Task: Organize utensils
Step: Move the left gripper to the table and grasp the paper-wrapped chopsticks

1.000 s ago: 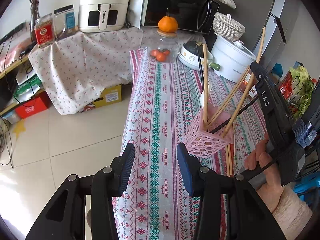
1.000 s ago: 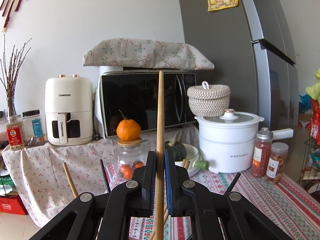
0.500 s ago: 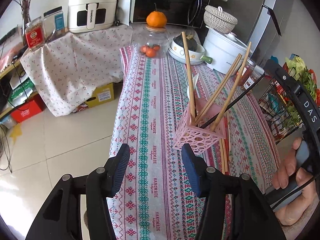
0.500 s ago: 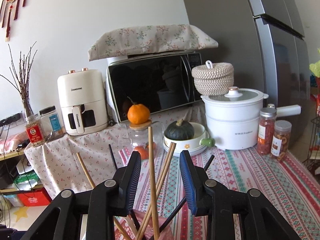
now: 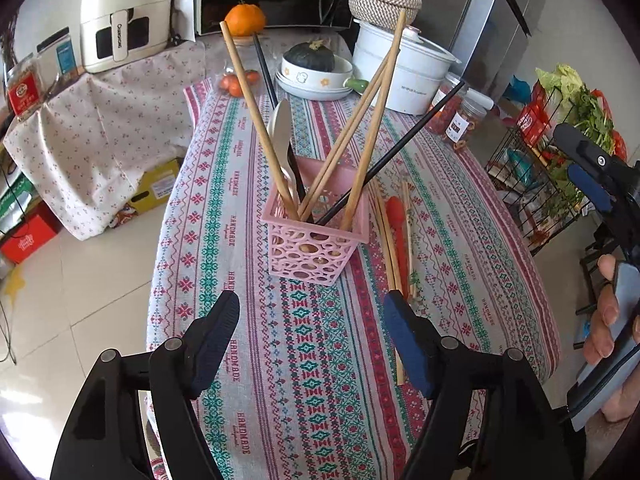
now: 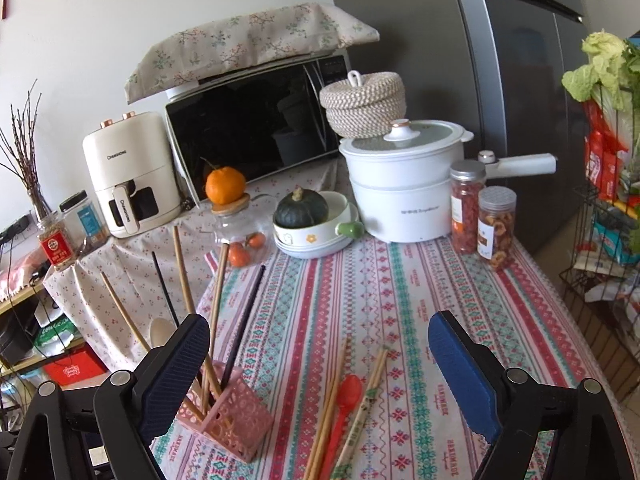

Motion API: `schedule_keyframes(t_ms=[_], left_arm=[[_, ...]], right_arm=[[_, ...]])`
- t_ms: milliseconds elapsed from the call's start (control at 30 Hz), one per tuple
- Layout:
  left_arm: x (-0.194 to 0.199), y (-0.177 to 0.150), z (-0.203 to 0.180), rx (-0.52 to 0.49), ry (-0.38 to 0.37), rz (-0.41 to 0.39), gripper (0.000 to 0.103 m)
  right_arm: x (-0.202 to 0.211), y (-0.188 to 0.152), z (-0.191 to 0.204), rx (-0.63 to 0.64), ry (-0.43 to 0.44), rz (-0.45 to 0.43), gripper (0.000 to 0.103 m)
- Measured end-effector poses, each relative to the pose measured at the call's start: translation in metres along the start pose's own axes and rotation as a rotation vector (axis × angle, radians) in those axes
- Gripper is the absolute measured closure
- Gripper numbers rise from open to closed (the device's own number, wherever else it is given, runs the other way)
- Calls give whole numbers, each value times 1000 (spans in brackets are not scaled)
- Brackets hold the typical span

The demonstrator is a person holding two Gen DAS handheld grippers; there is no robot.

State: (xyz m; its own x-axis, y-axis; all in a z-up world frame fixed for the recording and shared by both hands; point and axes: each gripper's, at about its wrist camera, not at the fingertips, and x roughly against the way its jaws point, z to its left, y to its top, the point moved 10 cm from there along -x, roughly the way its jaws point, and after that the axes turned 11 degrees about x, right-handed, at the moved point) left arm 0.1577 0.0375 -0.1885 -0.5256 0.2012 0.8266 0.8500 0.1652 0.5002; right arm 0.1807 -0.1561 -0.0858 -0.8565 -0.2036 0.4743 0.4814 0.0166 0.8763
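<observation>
Chopstick [image 5: 256, 120] now in basket [image 5: 316, 248] (jaws opened, empty).

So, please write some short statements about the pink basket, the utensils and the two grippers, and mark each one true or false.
1. The pink basket holds wooden chopsticks and a white spoon. True.
2. The red spoon stands inside the basket. False: it lies on the tablecloth beside the basket, among loose chopsticks.
3. The right gripper is clamped on a chopstick. False: its jaws have just been opening, stand wide apart, and nothing is between them.
4. The left gripper is open and holds nothing. True; its jaws have also just been opening.
5. A dark green squash sits in a white bowl. True.
</observation>
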Motion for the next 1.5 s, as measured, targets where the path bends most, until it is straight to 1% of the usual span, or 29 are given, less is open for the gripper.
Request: schedule_keyframes(t_ms=[200,333,433,500,567,667,733,800,867,900,1000,1100,1233,1367,1433,1500], left_arm=[[-20,-18,-24,-60,15,58,26],[-34,-26,-31,-85,28,90,26],[-41,-33,-38,-98,22,109,26],[-47,-39,-46,-118,13,127,26],[-54,-47,-58,-156,4,147,26],[-64,-56,-76,-214,3,162,27],[-72,-57,-88,-233,2,163,33],[-82,-53,-103,-243,-9,164,50],[-95,-45,-116,-238,-8,160,58],[-102,-40,-121,-231,-6,154,63],[-127,-26,-135,-220,7,154,71],[-153,-6,-145,-193,30,140,72],[-184,26,-156,-165,84,111,73],[-202,53,-167,-173,123,91,73],[-210,60,-167,-181,156,99,73],[-220,63,-164,-175,185,128,73]], right_arm=[[-15,-32,-33,-26,-6,163,6],[-34,-60,-46,-53,18,293,6],[-49,-80,-56,-92,27,390,6],[-55,-90,-65,-120,12,445,6],[-59,-96,-76,-138,-12,478,6],[-59,-99,-90,-150,-23,496,6],[-58,-100,-99,-157,-35,503,6],[-56,-101,-109,-170,-42,510,6],[-54,-104,-117,-186,-47,517,6],[-53,-105,-121,-193,-48,521,6],[-51,-108,-134,-216,-45,528,6],[-46,-110,-147,-237,-45,526,6],[-40,-119,-163,-271,-35,544,6],[-34,-121,-178,-329,-23,539,6],[-30,-121,-184,-360,-20,529,6],[-27,-121,-189,-385,-12,528,6]])
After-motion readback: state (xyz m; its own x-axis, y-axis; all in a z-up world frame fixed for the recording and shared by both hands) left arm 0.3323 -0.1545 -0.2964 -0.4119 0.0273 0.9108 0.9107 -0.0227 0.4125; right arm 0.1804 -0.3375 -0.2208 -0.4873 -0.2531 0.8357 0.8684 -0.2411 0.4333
